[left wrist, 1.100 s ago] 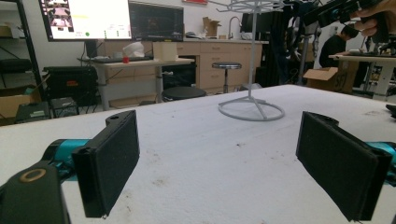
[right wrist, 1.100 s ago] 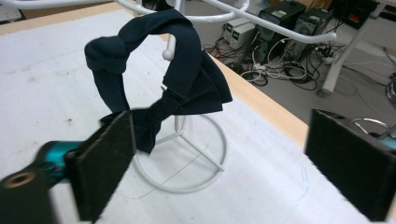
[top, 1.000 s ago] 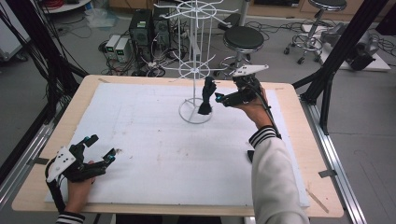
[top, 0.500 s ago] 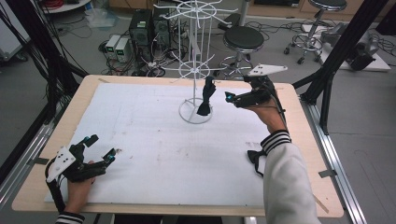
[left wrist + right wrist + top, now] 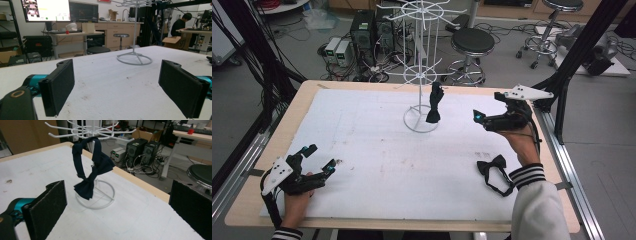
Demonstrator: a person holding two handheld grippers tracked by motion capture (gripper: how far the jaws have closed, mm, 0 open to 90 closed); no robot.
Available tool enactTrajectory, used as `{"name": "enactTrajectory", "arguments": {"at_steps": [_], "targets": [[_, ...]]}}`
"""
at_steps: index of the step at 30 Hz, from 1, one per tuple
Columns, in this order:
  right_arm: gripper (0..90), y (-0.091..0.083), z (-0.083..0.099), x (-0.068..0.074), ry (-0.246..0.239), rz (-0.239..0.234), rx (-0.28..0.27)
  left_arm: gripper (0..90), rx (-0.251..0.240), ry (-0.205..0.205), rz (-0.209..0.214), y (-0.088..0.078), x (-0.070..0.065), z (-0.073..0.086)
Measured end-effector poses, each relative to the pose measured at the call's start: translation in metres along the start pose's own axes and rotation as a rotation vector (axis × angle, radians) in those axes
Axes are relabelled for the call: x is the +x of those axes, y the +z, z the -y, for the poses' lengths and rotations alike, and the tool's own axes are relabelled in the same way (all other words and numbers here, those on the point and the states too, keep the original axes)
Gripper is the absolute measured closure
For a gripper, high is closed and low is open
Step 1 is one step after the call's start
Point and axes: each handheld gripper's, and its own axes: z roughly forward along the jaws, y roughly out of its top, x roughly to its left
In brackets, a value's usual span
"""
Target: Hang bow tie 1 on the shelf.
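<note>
A white wire rack [image 5: 420, 75] stands at the table's far middle, its ring base [image 5: 96, 195] on the white mat. A dark bow tie [image 5: 434, 103] [image 5: 92, 167] hangs by its strap from a lower hook. My right gripper [image 5: 479, 117] [image 5: 117, 212] floats open to the right of the rack, jaws wide, nothing between them. A second black bow tie [image 5: 494, 172] lies flat near the right forearm. My left gripper [image 5: 319, 160] [image 5: 117, 92] rests open at the front left corner, empty, facing the rack base [image 5: 134, 58].
A white mat [image 5: 377, 150] covers most of the wooden table [image 5: 302, 100]. Black frame posts [image 5: 572, 65] rise at the right; a stool [image 5: 471, 42] and computer towers [image 5: 362, 32] sit on the floor behind. A person [image 5: 179, 25] works at a far bench.
My right gripper has drawn back to the right, away from the rack, leaving the dark bow tie hanging on its hook. The left gripper has stayed put.
</note>
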Motion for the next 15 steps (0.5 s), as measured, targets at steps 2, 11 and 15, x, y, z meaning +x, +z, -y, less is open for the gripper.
{"name": "enactTrajectory", "arguments": {"at_steps": [2,11,15], "targets": [[0.8,-0.008,0.006,0.001,0.002,0.004,-0.014,13.8,0.001,0.0,0.0,0.0,0.0,0.0],[0.8,-0.021,0.029,0.0,0.027,0.022,-0.023,13.8,0.006,0.003,0.0,0.0,0.0,0.0],[0.8,-0.02,0.038,0.001,0.034,0.016,-0.001,13.8,0.007,0.005,0.0,0.0,0.0,0.0]]}}
